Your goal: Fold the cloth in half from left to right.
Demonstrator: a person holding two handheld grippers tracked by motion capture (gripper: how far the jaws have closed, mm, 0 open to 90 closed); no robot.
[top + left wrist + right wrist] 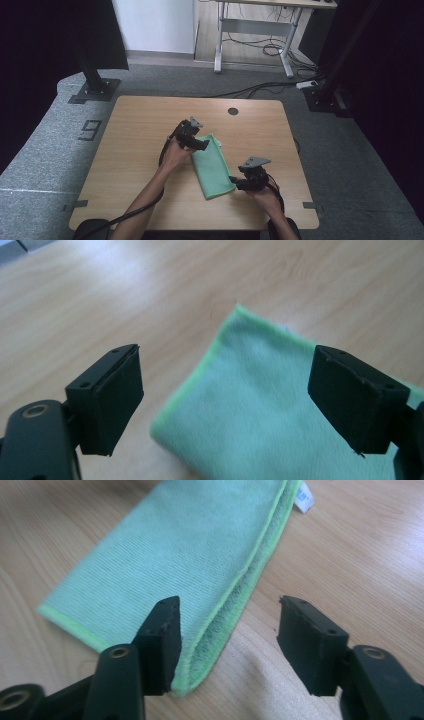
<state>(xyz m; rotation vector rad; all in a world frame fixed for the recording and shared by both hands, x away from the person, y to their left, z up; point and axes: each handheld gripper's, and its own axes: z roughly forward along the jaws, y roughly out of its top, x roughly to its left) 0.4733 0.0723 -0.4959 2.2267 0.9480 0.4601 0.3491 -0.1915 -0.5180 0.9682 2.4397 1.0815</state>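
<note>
Nearest the person, the right gripper (235, 181) is seen at the near corner of a folded green microfibre cloth (212, 167). In the right gripper view its jaws are spread, with nothing pinched: one jaw stands just over the stacked hem (235, 592), the other over bare wood beside it. Farther off, the left gripper (204, 145) is held at the far end of the cloth, jaws spread wide, the cloth's far corner (240, 310) lying below and between them, apart from both pads. A white care label (304, 497) is seen at the end of the cloth far from the right gripper. The cloth lies flat on the wooden table (135, 150), folded into a long strip.

The fold is judged finished and released. The layers could be disturbed if either gripper is drawn away low: the jaw close over the hem could catch the pile and drag the top layer open. A sideways withdrawal of the left gripper could likewise skew the strip.
</note>
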